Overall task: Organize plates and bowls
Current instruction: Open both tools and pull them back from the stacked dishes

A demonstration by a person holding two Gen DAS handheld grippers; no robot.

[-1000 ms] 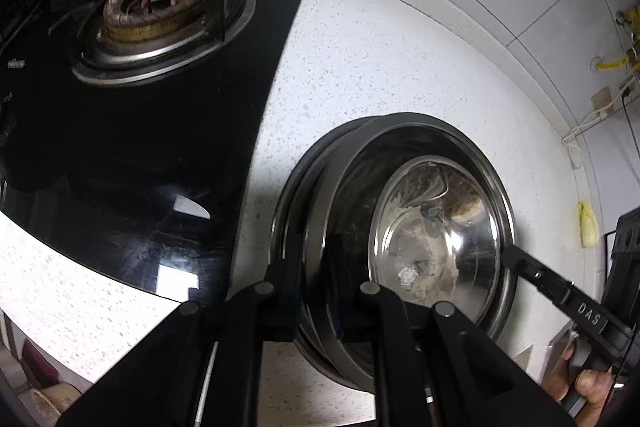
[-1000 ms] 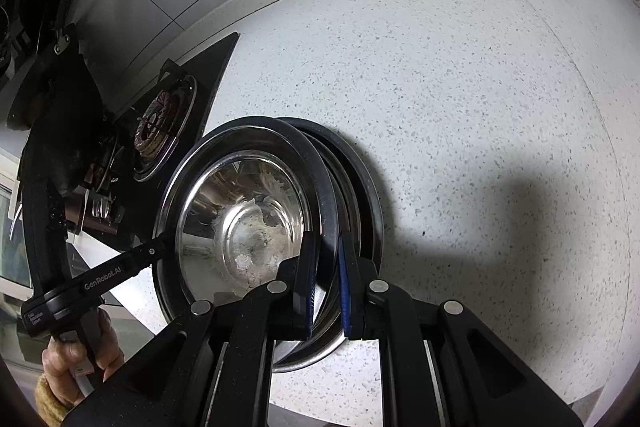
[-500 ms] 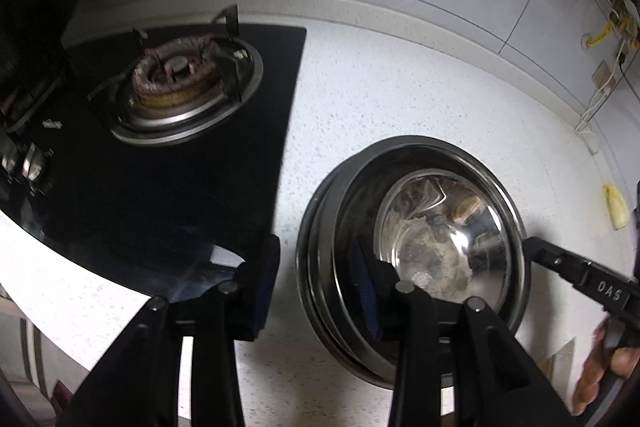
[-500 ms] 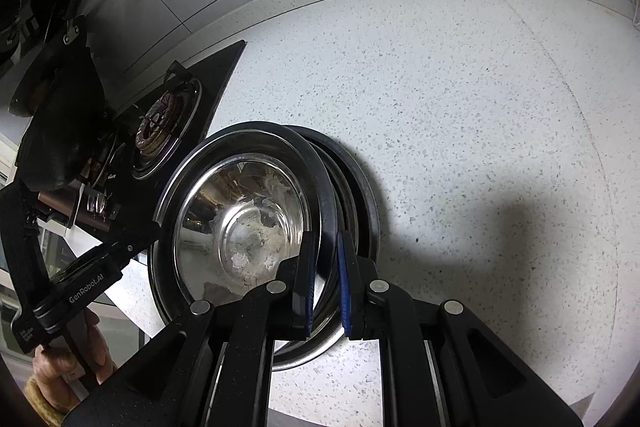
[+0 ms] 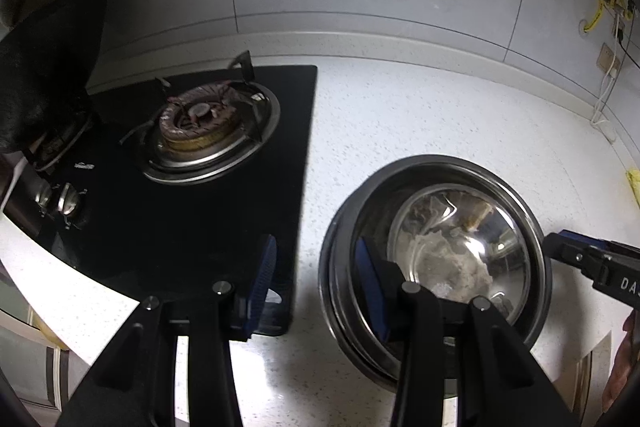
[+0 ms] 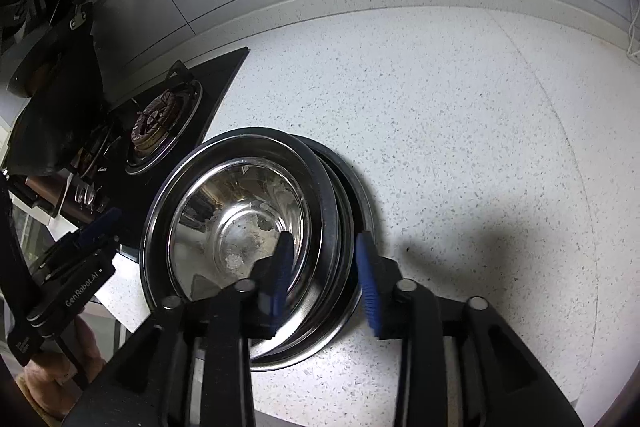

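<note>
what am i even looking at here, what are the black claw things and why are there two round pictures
The black claws are hand-held two-finger grippers, one in each of a person's hands. Each carries a wide-angle camera looking along its fingers, hence two round pictures. The left gripper and right gripper both have jaws opening, straddling opposite rims of a stack of steel bowls without pinching it. The stack sits on a speckled white counter beside a black gas stove. Nothing is held just now.
</note>
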